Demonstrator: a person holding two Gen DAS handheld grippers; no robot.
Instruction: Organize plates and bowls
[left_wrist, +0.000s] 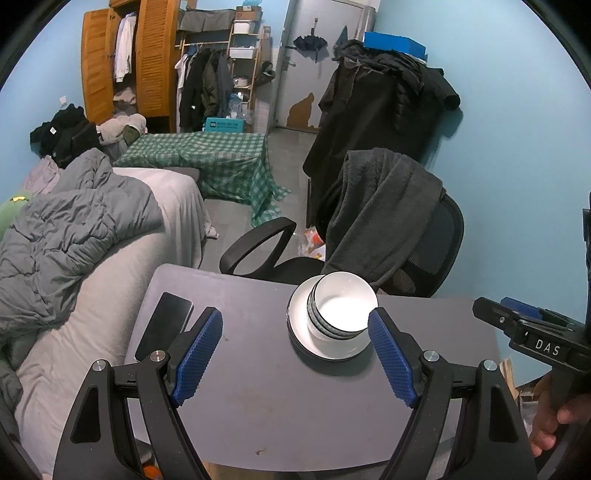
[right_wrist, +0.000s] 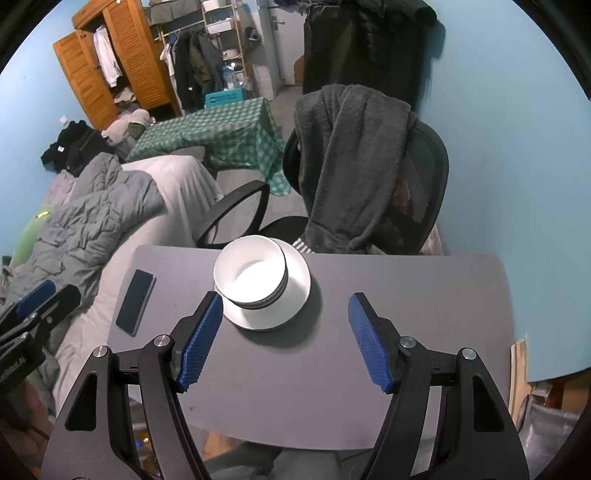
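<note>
One stack was all there was: bowls (left_wrist: 341, 308) nested together, sitting on white plates (left_wrist: 301, 334) on the grey table (left_wrist: 258, 406). The top bowl was white inside and held nothing, mouth facing straight up. From the dark rim bands down the side it looked like about three bowls, but I couldn't count them for sure. Same with the plates, at least one, maybe two stacked. The bowls sat off-centre on the plate, toward the far-left edge in the right wrist view. The whole stack was at the far side of the table, near the office chair (left_wrist: 424, 236) with a dark blanket (left_wrist: 380, 206) draped over it.

One phone (left_wrist: 164, 325) lay flat near the table's left edge, long axis running roughly front to back.

Two grippers: the left gripper (left_wrist: 295, 354) and the right gripper (right_wrist: 286, 341) both hung over the table, jaws spread wide, gripping nothing, the stack just beyond their blue pads (right_wrist: 201, 341).
</note>
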